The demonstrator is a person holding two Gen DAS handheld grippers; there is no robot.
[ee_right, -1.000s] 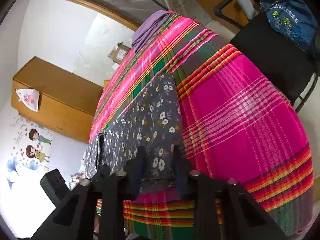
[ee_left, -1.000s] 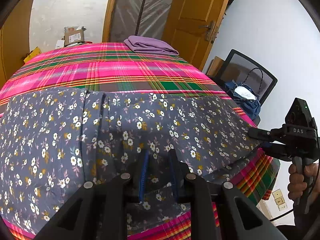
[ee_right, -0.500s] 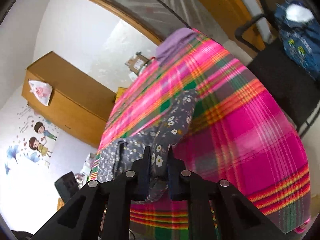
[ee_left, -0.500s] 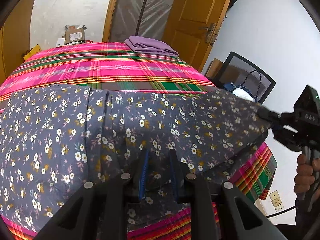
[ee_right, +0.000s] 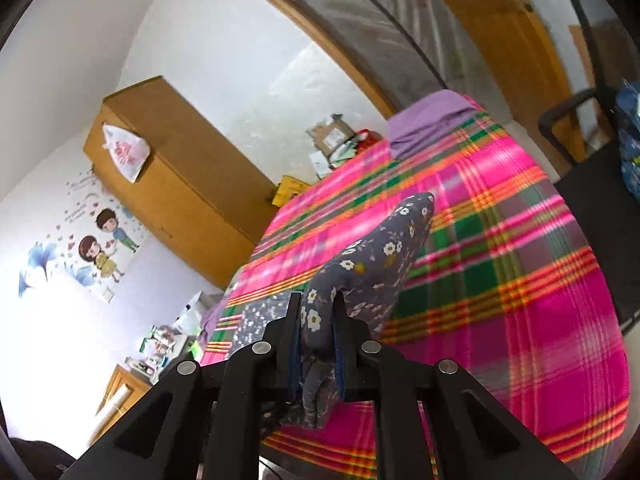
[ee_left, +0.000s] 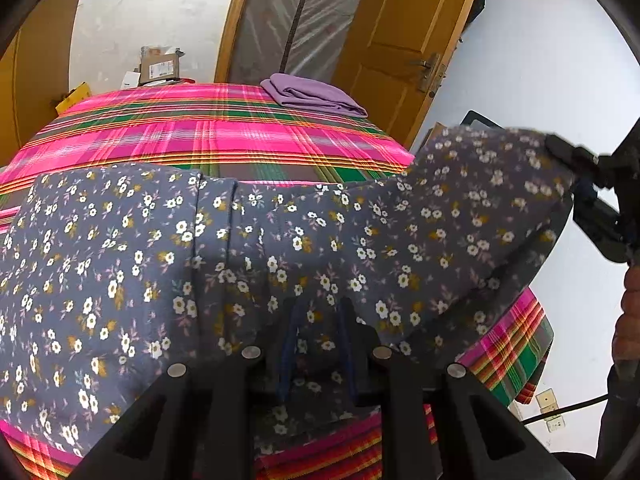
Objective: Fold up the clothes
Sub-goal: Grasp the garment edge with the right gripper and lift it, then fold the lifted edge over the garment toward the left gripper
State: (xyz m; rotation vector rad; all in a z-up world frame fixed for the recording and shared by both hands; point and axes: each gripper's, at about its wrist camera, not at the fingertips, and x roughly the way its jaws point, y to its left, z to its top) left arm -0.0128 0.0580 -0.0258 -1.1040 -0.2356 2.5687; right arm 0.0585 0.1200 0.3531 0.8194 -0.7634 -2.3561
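While the floral garment lies spread across the lower half of the left wrist view on the plaid bedspread, the right gripper has just been closing; its fingers now pinch a corner raised at right. The left gripper pinches the near hem (centre bottom). Step in hand: first fold. Next: carry the raised corner across, keeping both pinches firm.

Each camera sat close behind its own fingers, looking forward along them. The left view faced down across the bed toward the door; the right view was rolled, facing the wardrobe. Both shared the bed and the floral garment.
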